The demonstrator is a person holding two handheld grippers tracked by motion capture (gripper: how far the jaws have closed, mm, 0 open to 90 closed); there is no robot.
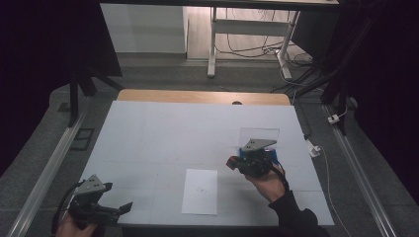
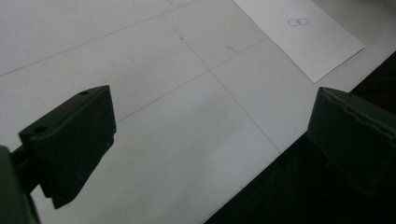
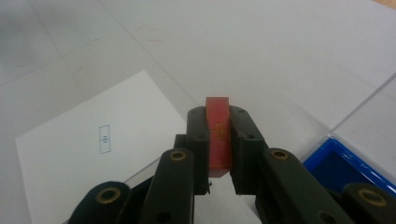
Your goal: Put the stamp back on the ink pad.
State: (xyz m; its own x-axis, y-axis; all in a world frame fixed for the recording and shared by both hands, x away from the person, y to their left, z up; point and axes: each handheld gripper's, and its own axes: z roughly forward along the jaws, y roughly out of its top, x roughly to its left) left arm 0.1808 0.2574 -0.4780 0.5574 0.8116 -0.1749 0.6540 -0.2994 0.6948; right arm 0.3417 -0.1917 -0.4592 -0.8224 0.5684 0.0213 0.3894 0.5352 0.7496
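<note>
The right gripper (image 3: 218, 140) is clamped on a red stamp (image 3: 218, 133), carrying it from the blue pad (image 3: 343, 165) toward the paper (image 1: 200, 191). Next, press it on the printed box (image 3: 105, 139). The left gripper (image 1: 118, 210) idles near-left, jaws apart.

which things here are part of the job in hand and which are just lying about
In the job:
- red block, clamped in the right tongs
- white sheet with a small printed box, just below and left of the block
- blue tray, beside the right tongs

Lying about:
- left tongs, open over the near table edge, holding nothing
- clear rectangle on the table
- white desk frame and cables on the floor beyond
</note>
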